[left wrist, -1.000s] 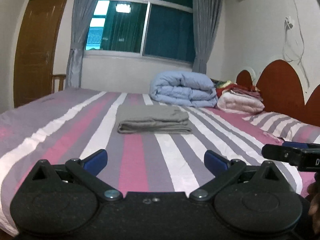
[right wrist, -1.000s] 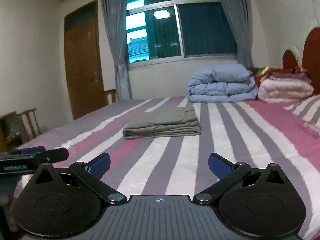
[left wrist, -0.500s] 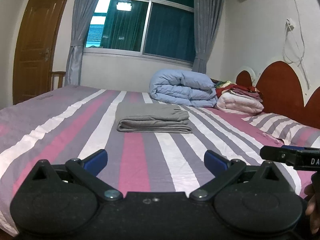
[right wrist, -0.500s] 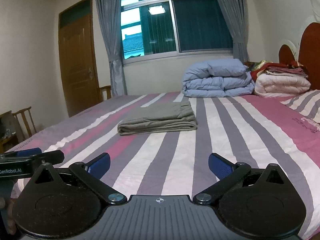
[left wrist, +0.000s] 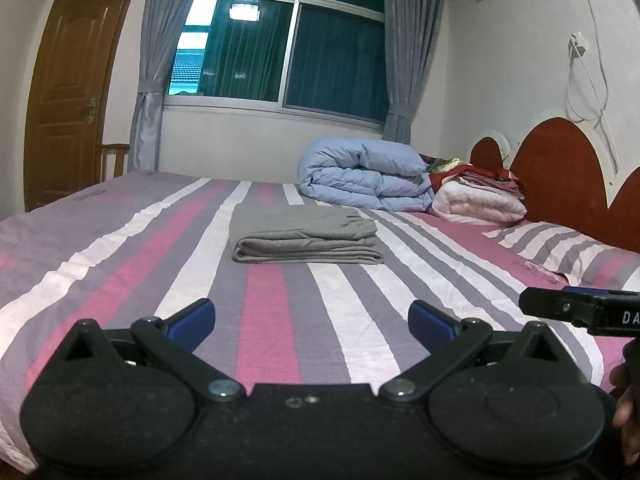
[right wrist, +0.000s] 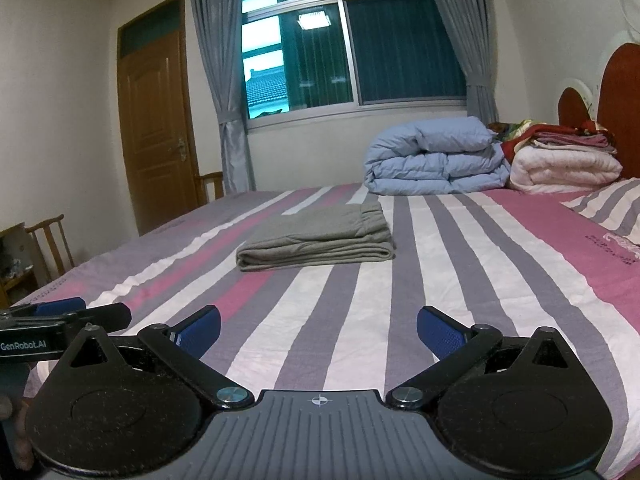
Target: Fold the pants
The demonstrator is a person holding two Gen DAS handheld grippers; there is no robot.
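Grey pants (left wrist: 304,238) lie folded in a neat rectangular stack in the middle of the striped bed (left wrist: 120,264). They also show in the right wrist view (right wrist: 316,238). My left gripper (left wrist: 311,320) is open and empty, low over the bed's near edge, well short of the pants. My right gripper (right wrist: 318,326) is open and empty, also near the bed's front edge, apart from the pants. Each gripper shows at the side of the other's view: the right one (left wrist: 580,312), the left one (right wrist: 64,320).
A folded light-blue duvet (left wrist: 364,178) and a pile of white and red blankets (left wrist: 480,196) lie at the far head end by the red headboard (left wrist: 560,168). A striped pillow (left wrist: 560,244) is at right. Wooden chairs (right wrist: 48,240), a door and a window stand beyond the bed.
Both views have shifted slightly; the grippers pulled back and tilted up a little. The pants have not moved. Both grippers stay open.
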